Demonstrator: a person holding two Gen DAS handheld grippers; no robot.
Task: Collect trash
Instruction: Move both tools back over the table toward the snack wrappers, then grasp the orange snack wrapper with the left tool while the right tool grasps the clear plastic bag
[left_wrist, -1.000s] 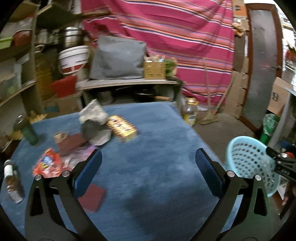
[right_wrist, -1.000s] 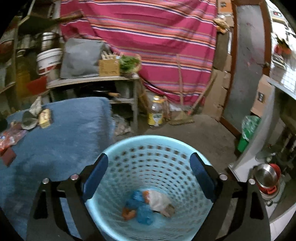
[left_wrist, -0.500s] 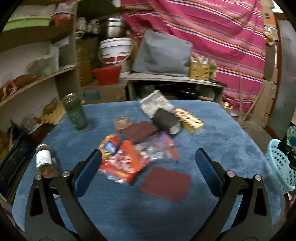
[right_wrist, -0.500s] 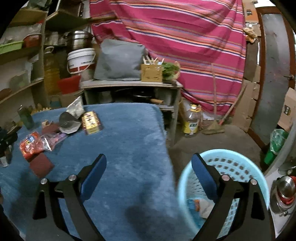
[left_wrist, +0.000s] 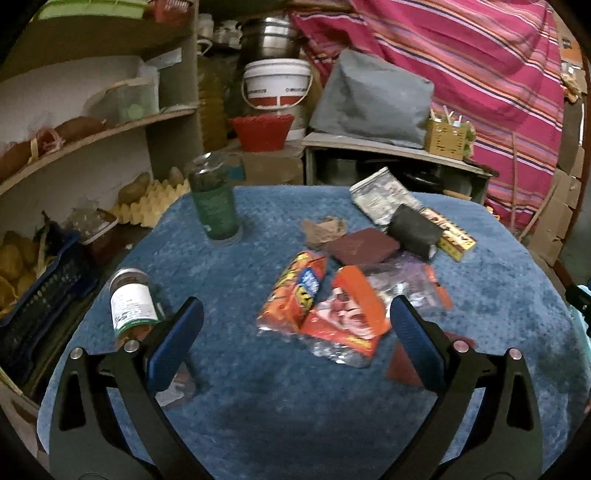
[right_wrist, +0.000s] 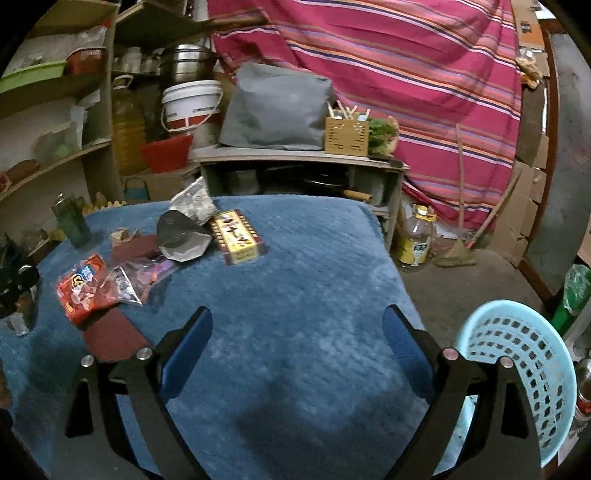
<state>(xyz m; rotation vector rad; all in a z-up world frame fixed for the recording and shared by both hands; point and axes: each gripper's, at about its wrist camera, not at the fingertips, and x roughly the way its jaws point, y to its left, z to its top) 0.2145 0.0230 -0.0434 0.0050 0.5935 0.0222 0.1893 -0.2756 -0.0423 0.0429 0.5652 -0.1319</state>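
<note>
Your left tongs (left_wrist: 295, 325) gape empty over the orange wrapper (left_wrist: 325, 314), right tongs (right_wrist: 297, 332) apart above the table (right_wrist: 314, 280).

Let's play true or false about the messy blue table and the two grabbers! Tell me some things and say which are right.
1. Both grabbers are empty, jaws wide open: the left gripper and the right gripper. True.
2. The light blue basket sits on the table. False: it stands on the floor beside the blue table.
3. The green bottle stands upright. True.
4. The orange snack bags are already in the basket. False: they lie on the table.
5. The yellow box lies flat on the table. True.
</note>
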